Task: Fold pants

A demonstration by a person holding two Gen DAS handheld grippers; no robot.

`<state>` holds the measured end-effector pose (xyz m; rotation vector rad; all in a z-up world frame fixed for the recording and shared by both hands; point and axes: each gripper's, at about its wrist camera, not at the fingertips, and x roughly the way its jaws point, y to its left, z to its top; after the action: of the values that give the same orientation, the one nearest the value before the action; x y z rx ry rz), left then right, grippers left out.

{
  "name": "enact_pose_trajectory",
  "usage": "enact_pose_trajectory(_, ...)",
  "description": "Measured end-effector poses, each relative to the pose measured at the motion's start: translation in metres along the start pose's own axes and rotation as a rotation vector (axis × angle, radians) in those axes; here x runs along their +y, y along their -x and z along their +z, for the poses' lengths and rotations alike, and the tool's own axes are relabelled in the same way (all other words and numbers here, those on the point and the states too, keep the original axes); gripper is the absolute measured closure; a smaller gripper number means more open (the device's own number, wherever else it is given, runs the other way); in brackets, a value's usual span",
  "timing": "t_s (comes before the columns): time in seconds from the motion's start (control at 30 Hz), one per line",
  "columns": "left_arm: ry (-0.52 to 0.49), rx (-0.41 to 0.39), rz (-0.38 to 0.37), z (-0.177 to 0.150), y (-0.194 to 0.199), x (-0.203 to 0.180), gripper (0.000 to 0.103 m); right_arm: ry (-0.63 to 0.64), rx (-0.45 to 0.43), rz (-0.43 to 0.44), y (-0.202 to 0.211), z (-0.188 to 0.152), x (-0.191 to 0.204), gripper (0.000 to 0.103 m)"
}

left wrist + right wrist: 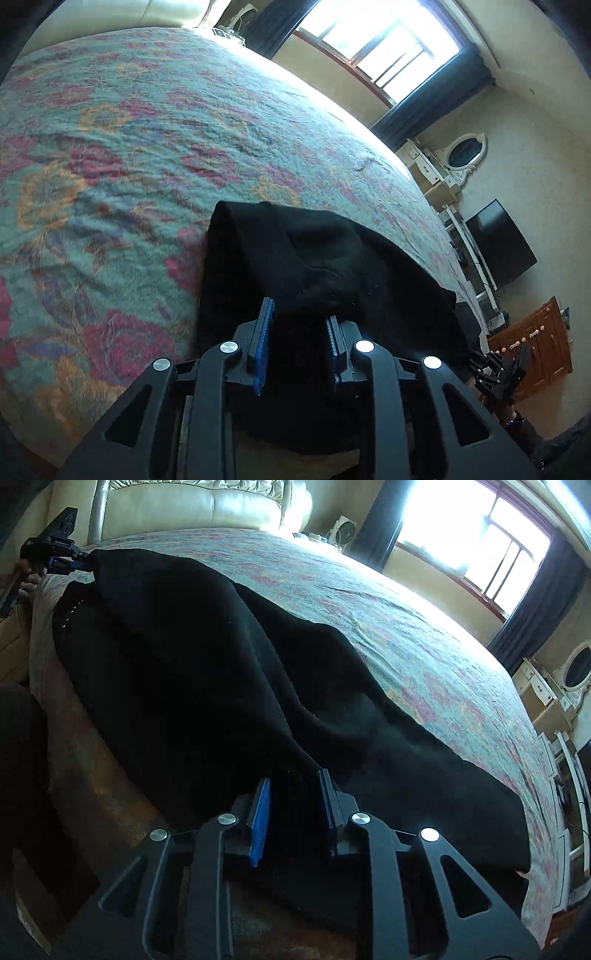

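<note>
Black pants [332,251] lie lengthwise along the near edge of a bed with a floral cover [110,147], partly hanging over its side. In the left wrist view my left gripper [299,310] has its jaws apart over one end of the pants, with dark cloth between them and the blue pad face bare. In the right wrist view my right gripper [294,777] stands the same way at the other end of the pants [203,664]. The left gripper [79,563] shows far off at the upper left, its tips at the pants' corner. The right gripper [495,369] appears at the lower right.
A cream padded headboard [207,506] stands at the bed's far end. A bright window [380,40] with dark curtains lies beyond the bed. A white dresser with an oval mirror [465,149], a dark screen [502,247] and a wooden cabinet [543,332] line the right wall.
</note>
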<state>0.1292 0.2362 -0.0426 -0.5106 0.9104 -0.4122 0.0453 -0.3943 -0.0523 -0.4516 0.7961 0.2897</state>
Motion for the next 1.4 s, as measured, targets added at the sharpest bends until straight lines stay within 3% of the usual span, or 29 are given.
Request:
enact_pose_trajectory(0.03,0.029,-0.01,0.036,-0.01,0.006,0.005,0.06,-0.045,-0.002,0.017,0.001,0.003,-0.002,0.074)
enact_pose_trajectory(0.07,0.077,-0.037,0.046,-0.019,0.014,0.011,0.055,-0.118,-0.019,0.045,0.007,0.004,-0.009,0.067)
enact_pose_trajectory(0.13,0.2,-0.085,0.022,-0.032,0.028,0.018,0.048,-0.325,-0.038,0.162,0.015,0.004,-0.028,0.04)
enact_pose_trajectory(0.23,0.314,-0.166,-0.015,-0.046,0.038,0.012,0.04,-0.702,-0.077,0.407,0.013,-0.005,-0.06,0.039)
enact_pose_trajectory(0.37,0.445,-0.167,-0.081,-0.052,0.015,-0.003,0.04,-1.12,-0.11,0.693,-0.01,-0.027,-0.07,0.04)
enact_pose_trajectory(0.43,0.467,-0.143,-0.073,-0.05,-0.003,-0.013,0.04,-1.2,-0.113,0.776,-0.021,-0.026,-0.058,0.04)
enact_pose_trajectory(0.53,0.468,-0.153,-0.028,-0.044,-0.024,-0.023,0.04,-1.215,-0.094,0.838,-0.034,-0.01,-0.03,0.04)
enact_pose_trajectory(0.63,0.504,-0.175,-0.003,-0.037,-0.037,-0.024,0.03,-1.231,-0.07,0.857,-0.05,0.006,-0.004,0.04)
enact_pose_trajectory(0.77,0.499,-0.181,0.05,-0.033,-0.048,-0.025,0.03,-1.258,-0.027,0.827,-0.072,0.021,0.023,0.04)
enact_pose_trajectory(0.93,0.55,-0.214,0.036,-0.035,-0.05,-0.019,0.03,-1.335,-0.059,0.812,-0.093,0.028,0.035,0.04)
enact_pose_trajectory(1.03,0.532,-0.206,0.079,-0.036,-0.05,-0.016,0.045,-1.327,-0.049,0.76,-0.099,0.035,0.042,0.041)
enact_pose_trajectory(1.37,0.524,-0.194,0.116,-0.039,-0.051,-0.019,0.046,-1.274,-0.108,0.555,-0.096,0.052,0.071,0.038)
enact_pose_trajectory(1.4,0.517,-0.194,0.126,-0.037,-0.053,-0.022,0.053,-1.296,-0.116,0.55,-0.1,0.053,0.07,0.038)
